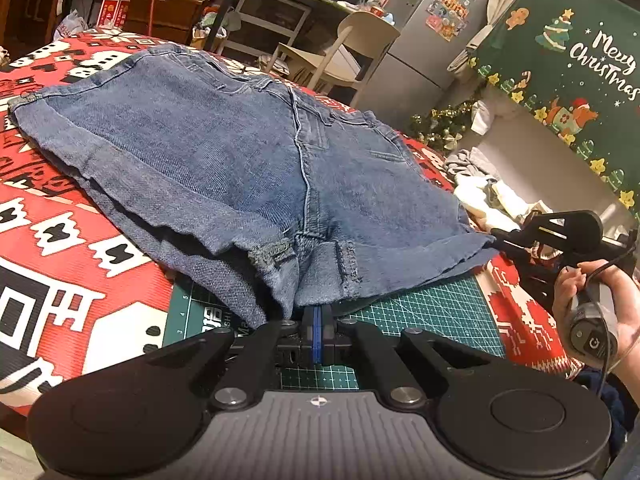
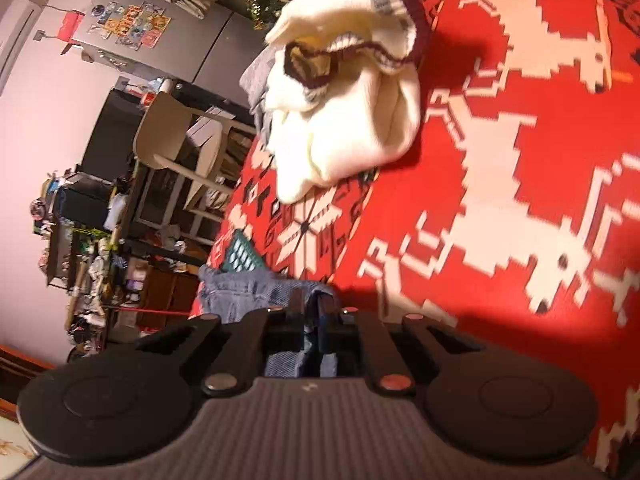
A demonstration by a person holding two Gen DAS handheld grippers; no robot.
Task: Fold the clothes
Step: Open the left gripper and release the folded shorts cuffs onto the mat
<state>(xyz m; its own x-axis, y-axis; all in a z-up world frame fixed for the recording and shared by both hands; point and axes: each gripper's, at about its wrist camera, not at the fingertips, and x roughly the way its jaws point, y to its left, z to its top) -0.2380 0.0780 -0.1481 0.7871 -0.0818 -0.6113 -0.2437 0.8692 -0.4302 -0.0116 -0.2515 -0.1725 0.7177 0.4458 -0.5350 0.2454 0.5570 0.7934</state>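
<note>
- My left tool is clamped on the crotch hem of the blue denim shorts, which spread flat ahead of it over the red-and-white patterned surface.
- Green gridded cutting mat sits under the near hem.
- My right tool pinches the shorts' right leg edge.
- Cream knitted garment pile lies ahead of my right tool.
- My hand grips the right handle.

Beyond my table's red-and-white Christmas-pattern cloth I see a cream plastic chair, a grey fridge covered in stickers, a green "Merry Christmas" banner, cluttered dark wooden shelves and a plain pale wall under warm indoor light.
</note>
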